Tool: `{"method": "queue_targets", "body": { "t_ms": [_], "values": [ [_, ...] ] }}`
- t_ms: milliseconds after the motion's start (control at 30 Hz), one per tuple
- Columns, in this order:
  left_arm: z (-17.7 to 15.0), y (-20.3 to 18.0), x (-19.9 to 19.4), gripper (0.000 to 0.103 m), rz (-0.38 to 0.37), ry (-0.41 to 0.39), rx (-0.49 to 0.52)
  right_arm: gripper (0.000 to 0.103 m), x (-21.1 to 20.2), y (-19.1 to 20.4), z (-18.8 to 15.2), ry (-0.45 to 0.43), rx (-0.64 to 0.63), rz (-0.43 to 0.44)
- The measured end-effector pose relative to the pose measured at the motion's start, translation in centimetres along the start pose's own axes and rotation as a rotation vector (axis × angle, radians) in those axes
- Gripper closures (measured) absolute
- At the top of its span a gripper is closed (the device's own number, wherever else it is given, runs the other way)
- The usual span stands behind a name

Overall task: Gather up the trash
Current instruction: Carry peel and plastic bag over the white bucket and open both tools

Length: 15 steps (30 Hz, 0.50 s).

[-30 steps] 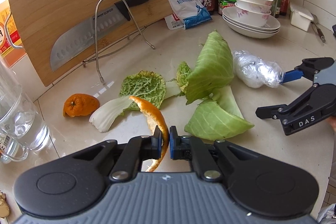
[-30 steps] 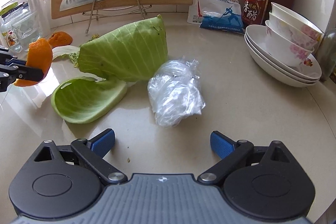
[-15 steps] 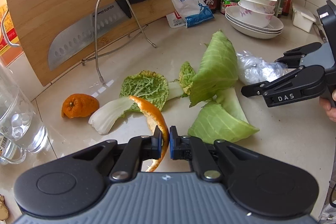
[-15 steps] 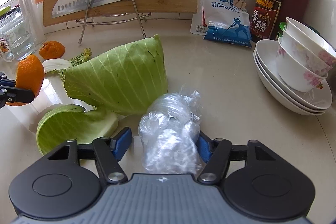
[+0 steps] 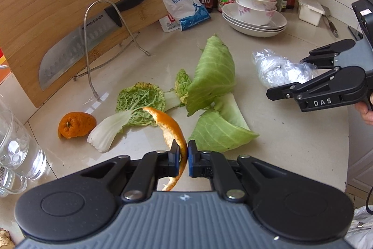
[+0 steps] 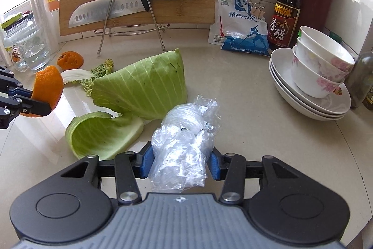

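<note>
On the counter [image 6: 256,109] lie cabbage leaves [image 6: 144,88]; left tongs [image 5: 183,156] pinch orange peel [image 5: 170,123], while right tongs [image 6: 179,162] have just closed, clamping crumpled plastic [image 6: 184,144].

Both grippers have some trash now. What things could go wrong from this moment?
1. The right gripper has just been closing on the crumpled plastic wrap; the film is loose and may slide out.
2. The left gripper pinches only a narrow part of the orange peel, so it could tear or drop.
3. The cabbage leaves lie right beside the wrap and could be dragged along.
</note>
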<state>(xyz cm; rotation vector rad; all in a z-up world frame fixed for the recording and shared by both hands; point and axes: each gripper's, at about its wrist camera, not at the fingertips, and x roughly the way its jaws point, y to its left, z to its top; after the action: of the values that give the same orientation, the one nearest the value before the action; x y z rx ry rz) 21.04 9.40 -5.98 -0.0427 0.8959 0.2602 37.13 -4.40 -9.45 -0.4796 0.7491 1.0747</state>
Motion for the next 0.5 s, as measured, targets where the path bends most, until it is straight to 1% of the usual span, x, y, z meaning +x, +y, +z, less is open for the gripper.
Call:
{"method": "queue_targets", "body": {
  "t_ms": [267,500],
  "values": [
    [0.0,-3.0,-1.9,0.098,-0.073,0.004,0.084,0.051,-3.8,0.2,-2.9,-0.008,0.040,-0.003],
    [-0.1,-6.6,-3.1,0.098,-0.147,-0.005,0.145,0.051,-7.3,0.0,-6.0,-0.016,0.092,-0.032]
  ]
}}
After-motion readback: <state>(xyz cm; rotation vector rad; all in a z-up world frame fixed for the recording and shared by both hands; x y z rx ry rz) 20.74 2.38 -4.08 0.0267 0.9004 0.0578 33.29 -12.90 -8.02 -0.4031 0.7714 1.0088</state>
